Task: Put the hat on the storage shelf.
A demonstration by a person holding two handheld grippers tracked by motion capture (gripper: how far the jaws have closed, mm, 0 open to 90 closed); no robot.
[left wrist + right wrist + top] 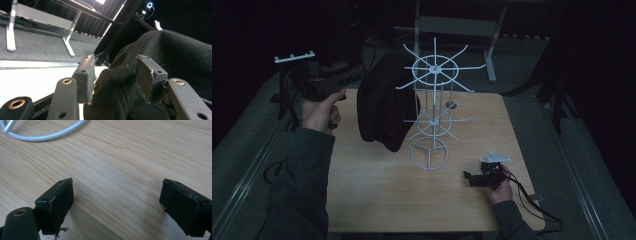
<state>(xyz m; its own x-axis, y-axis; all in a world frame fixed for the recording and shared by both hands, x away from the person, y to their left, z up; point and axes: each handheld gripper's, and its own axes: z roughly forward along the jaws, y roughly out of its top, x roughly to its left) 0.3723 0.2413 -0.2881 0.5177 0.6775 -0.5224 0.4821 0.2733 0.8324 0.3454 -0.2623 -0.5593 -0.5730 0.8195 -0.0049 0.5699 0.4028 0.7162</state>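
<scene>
A white wire rack (434, 67) with spoke arms stands mid-table, and its base ring (45, 136) lies flat on the wood. A black cloth cap (382, 110) hangs from the rack's left arms. My left gripper (354, 76) is held high at the cap's upper left edge. Its jaws stand apart in the left gripper view (116, 75), with the cap's black fabric (170, 55) loose between them. My right gripper (468, 177) rests low on the table to the right of the rack base. It stands wide open (117, 202) over bare wood.
The wooden table (387, 195) has free surface in front of the rack. A black stand with a white bar (294, 57) rises beyond the left edge. A grey metal desk frame (452, 25) stands behind, and dark tripod legs (557, 95) stand at the right.
</scene>
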